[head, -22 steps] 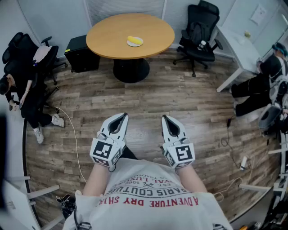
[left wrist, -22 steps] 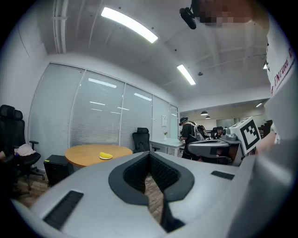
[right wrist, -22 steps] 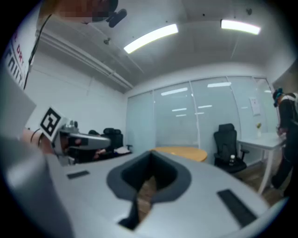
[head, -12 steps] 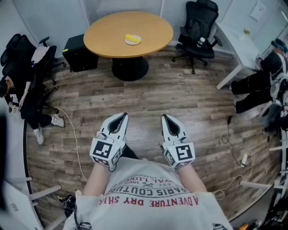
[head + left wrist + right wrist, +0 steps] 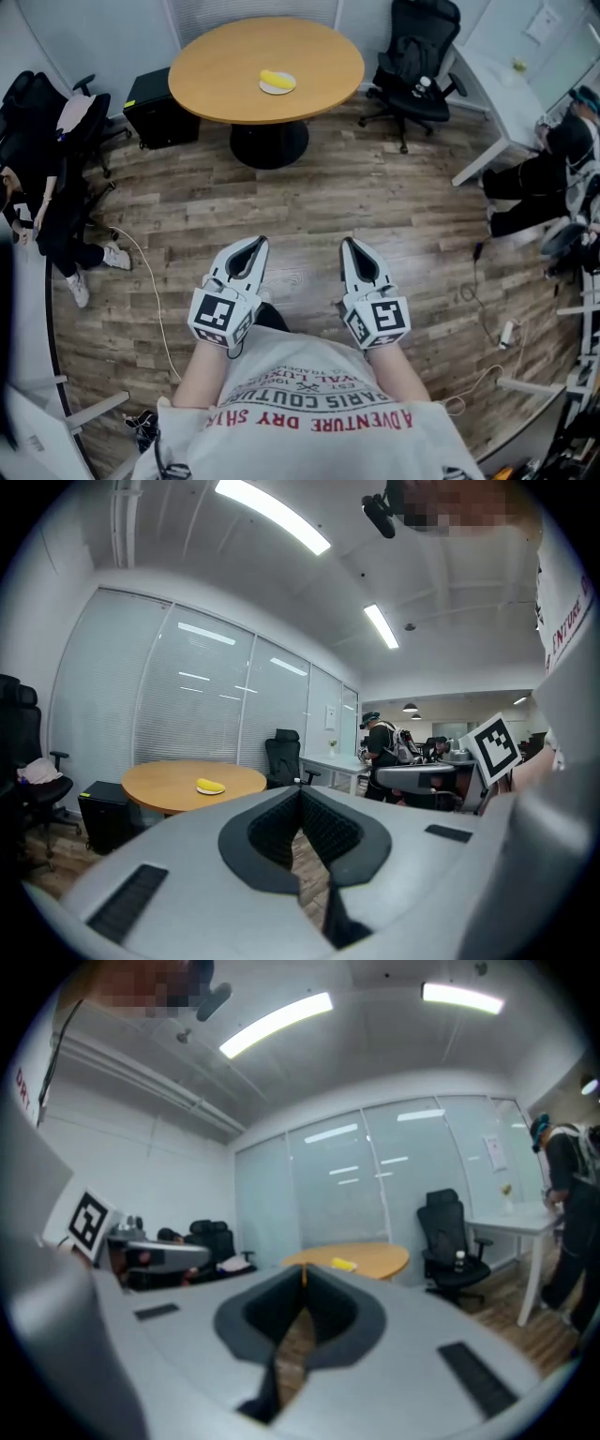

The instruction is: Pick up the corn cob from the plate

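While you stand well back, your left gripper point(image 5: 253, 242) and right gripper point(image 5: 348, 243) both have jaws together, empty; corn cob point(image 5: 274, 78) lies on its plate point(image 5: 282, 89) on the round bench point(image 5: 220, 66) across the floor point(image 5: 309, 202)

Cool, even light falls from the ceiling strip lights point(image 5: 272, 516) — bright bars in both gripper views, mirrored faintly in the glass wall point(image 5: 197, 724). The head view is bright and fairly sharp, with only a soft shadow below the edge of the table point(image 5: 216, 75). The floor point(image 5: 375, 216) bows toward that picture's rim. Both gripper views darken to black at their corners — the right one is blurred throughout, the left crisper.
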{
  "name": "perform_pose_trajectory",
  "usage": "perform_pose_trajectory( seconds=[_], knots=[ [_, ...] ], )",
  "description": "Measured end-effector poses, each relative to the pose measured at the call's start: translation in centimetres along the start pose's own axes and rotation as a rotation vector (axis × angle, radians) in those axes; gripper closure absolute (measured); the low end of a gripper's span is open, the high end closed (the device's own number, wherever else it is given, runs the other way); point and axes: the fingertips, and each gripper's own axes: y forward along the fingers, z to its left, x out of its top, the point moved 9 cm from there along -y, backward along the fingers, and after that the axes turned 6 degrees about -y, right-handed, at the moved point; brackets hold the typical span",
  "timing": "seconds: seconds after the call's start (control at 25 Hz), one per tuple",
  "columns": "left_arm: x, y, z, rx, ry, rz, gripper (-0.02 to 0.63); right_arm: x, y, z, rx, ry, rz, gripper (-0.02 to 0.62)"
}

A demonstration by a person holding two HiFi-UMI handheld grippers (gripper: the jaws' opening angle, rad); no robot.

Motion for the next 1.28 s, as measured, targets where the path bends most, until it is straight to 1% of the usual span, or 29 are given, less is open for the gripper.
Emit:
perform_pose_trajectory(
  seconds=[0.2,0.48,0.6,0.72,0.88,0.96,1.12,1.28],
  knots=[
    [1.5,2.3,5.0,-0.011,0.003,-0.009,0.574,0.8,5.7,0.2,-0.018,-0.007,0.015,0.566],
    [4.8,5.1,14.2,-0.028,0.012,-0.03,0.574,2.9,15.1,1.9,-0.042,-0.021,0.001,0.566],
    [5.5,6.2,17.0,-0.03,0.014,-0.03,0.574,3.4,18.2,2.1,-0.044,-0.032,0.002,0.566],
    [5.9,7.3,18.9,-0.016,0.003,-0.028,0.574,3.5,21.0,1.4,-0.039,-0.034,0.018,0.566],
    [5.6,8.6,20.9,0.03,-0.016,-0.018,0.574,3.3,24.3,-0.1,-0.017,-0.026,0.037,0.566],
    [5.4,9.6,21.9,0.061,-0.025,-0.016,0.574,3.1,26.1,-0.9,0.008,-0.025,0.039,0.566],
    [5.1,12.3,23.4,0.137,-0.03,-0.022,0.574,2.2,30.0,-3.4,0.072,-0.023,0.041,0.566],
    [5.5,16.1,24.3,0.224,-0.027,-0.034,0.574,2.1,34.8,-6.9,0.164,-0.023,0.05,0.566]
  ],
)
